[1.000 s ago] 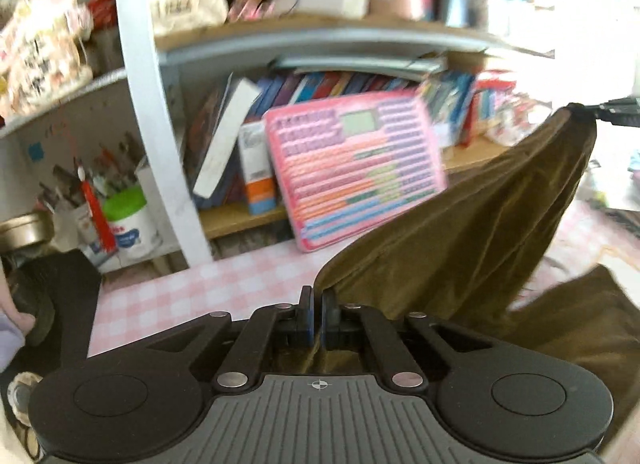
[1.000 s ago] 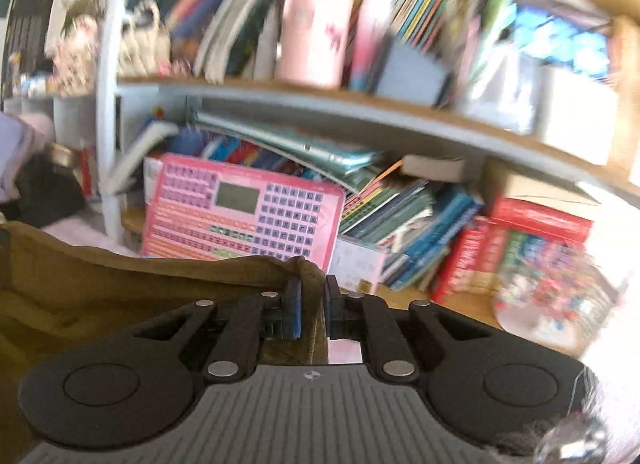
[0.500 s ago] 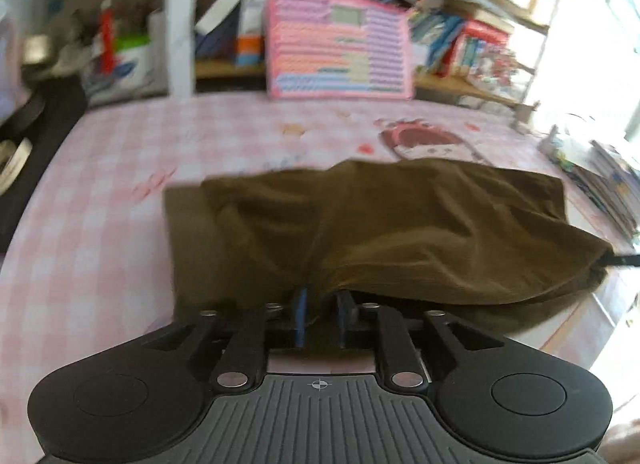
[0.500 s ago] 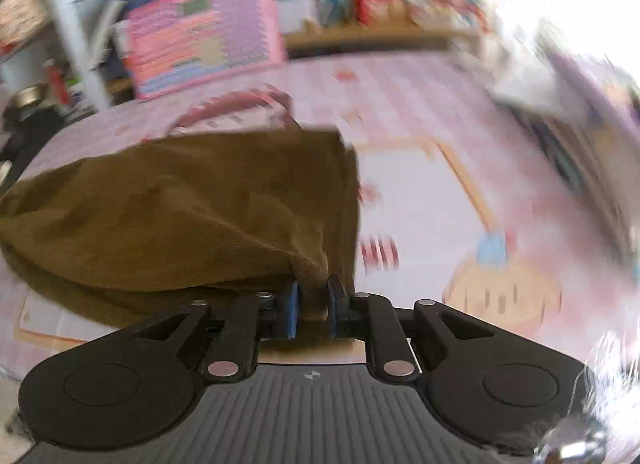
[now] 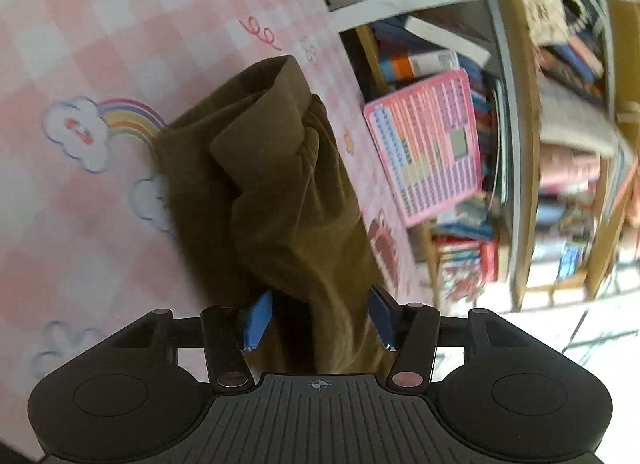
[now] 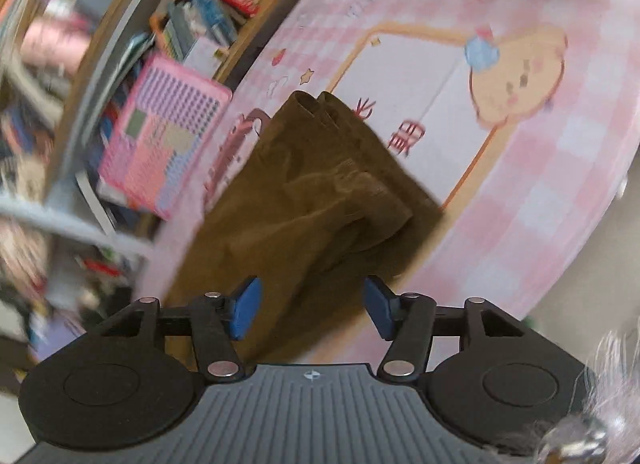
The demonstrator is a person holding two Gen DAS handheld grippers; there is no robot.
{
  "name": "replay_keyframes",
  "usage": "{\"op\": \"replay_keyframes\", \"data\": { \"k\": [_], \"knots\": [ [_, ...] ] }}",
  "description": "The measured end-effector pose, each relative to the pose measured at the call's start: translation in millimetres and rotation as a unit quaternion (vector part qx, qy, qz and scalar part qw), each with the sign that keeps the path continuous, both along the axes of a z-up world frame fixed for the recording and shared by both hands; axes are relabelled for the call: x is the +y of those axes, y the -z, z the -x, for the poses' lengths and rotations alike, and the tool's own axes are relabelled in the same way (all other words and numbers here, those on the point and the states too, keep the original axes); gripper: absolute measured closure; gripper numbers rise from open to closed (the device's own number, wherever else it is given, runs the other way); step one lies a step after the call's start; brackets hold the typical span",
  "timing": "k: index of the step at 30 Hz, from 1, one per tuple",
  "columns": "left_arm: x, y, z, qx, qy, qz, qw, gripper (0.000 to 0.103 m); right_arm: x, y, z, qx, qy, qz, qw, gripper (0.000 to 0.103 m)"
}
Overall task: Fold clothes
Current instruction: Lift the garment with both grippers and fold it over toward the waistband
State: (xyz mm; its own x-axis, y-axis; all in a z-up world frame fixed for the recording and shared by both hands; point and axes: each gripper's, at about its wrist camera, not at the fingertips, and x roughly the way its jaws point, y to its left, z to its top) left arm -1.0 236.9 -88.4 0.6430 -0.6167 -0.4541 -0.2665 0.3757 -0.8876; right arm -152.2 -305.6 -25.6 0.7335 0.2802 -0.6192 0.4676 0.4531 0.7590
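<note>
Letting go of the fold

Our left gripper (image 5: pixel 318 320) and right gripper (image 6: pixel 310 314) are opening, the olive-brown soft velvety garment (image 5: pixel 276 192) lying loose between their jaws on the pink checked tablecloth (image 5: pixel 92 32); light and limp, we judge, best pinched at its doubled edges.

Left wrist view: low and close over the brown garment (image 5: pixel 276 200), facing along it across the pink checked tablecloth (image 5: pixel 100 24), pink keyboard toy (image 5: pixel 428 144) right of the garment. Right wrist view: equally close over the garment (image 6: pixel 320 192), toy (image 6: pixel 160 148) left. Shared: garment, tablecloth, toy.
</note>
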Motion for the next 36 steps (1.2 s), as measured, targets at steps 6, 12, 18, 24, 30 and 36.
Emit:
{"op": "replay_keyframes", "data": {
  "k": [6,12,18,24,30,36],
  "knots": [
    [-1,9,-19,0.036,-0.058,0.027,0.9973,0.055,-17,24,-12,0.024,0.111,-0.082,0.990,0.054],
    [3,-9,-37,0.015,-0.072,-0.001,0.9973,0.100,-24,0,-41,-0.005,0.105,-0.034,0.994,0.098],
    [-13,-99,-47,-0.149,-0.011,0.011,0.9888,0.100,-17,-109,-63,-0.194,0.039,0.108,0.974,0.099],
    [6,-36,-23,-0.042,0.005,-0.054,0.9977,0.100,-14,-75,-19,-0.072,0.033,0.129,0.989,0.099],
    [6,5,-19,0.009,-0.002,-0.077,0.9970,0.099,5,16,-18,0.084,0.012,0.118,0.989,0.099],
    [3,-43,-20,-0.079,0.006,-0.052,0.9955,0.099,0,-34,-25,-0.017,0.016,0.146,0.989,0.099]
  ]
}}
